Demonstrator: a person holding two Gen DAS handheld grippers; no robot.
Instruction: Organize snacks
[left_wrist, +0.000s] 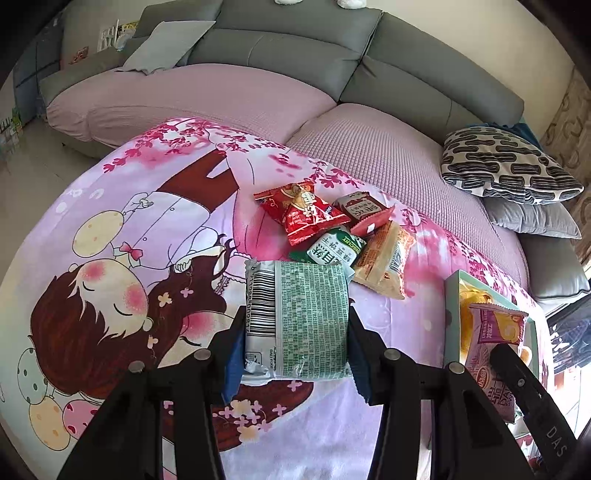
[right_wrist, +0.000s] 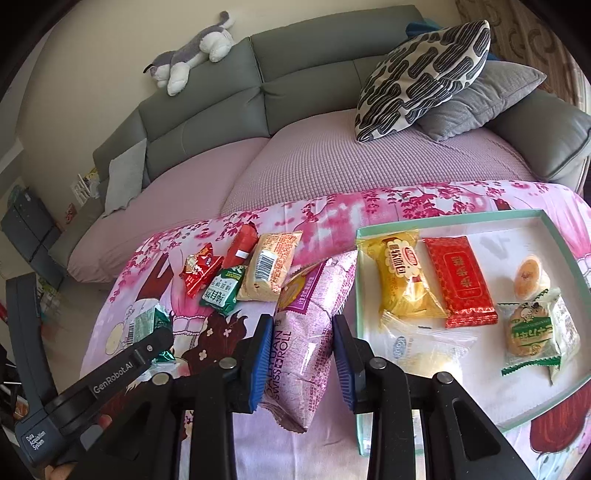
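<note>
Both jaws clamp snacks: left gripper (left_wrist: 297, 321) a green packet (left_wrist: 299, 317), right gripper (right_wrist: 303, 354) a pink Swiss-roll packet (right_wrist: 308, 325) (light, soft, crushable; held mid-body) beside the tray (right_wrist: 443, 219).

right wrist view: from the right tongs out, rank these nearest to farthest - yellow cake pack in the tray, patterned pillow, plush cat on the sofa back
Measured from the right tongs:
1. Yellow cake pack, just up and right of the tongs, in the tray's near-left corner.
2. Patterned pillow, on the sofa seat, far right.
3. Plush cat, on top of the sofa back, upper left.
</note>
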